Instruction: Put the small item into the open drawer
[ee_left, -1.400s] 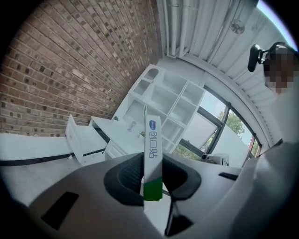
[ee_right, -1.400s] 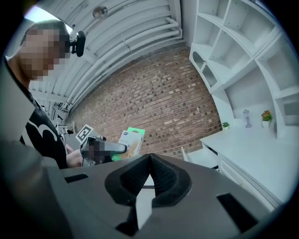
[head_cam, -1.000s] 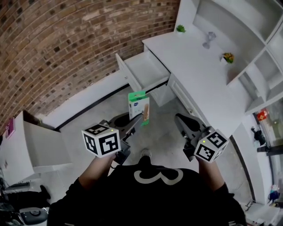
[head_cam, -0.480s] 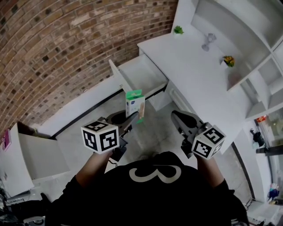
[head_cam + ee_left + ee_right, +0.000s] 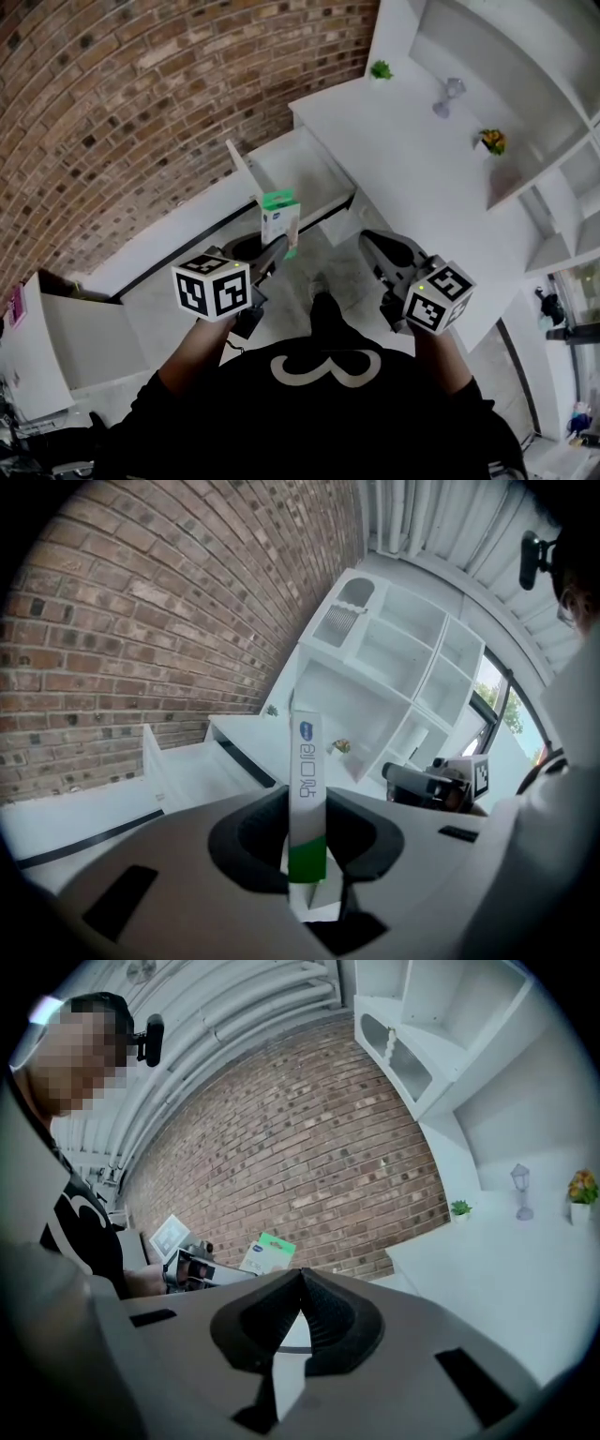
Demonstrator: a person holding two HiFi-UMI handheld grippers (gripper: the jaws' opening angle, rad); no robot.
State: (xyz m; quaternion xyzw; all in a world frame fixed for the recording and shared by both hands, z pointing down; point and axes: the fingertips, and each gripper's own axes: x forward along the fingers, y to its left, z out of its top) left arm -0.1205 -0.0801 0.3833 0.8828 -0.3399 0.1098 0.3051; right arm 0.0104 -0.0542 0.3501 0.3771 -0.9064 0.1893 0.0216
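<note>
Box (image 5: 280, 217) near open drawer (image 5: 295, 169) under desk (image 5: 403, 159)

My left gripper (image 5: 274, 251) hides the lower end of the box (image 5: 279, 216), whose print is too small to read. The box covers part of the drawer (image 5: 302, 167); the shelves (image 5: 497, 47) run off the top edge.

White "3" on black shirt (image 5: 323, 412); small box (image 5: 306, 789) print illegible.
</note>
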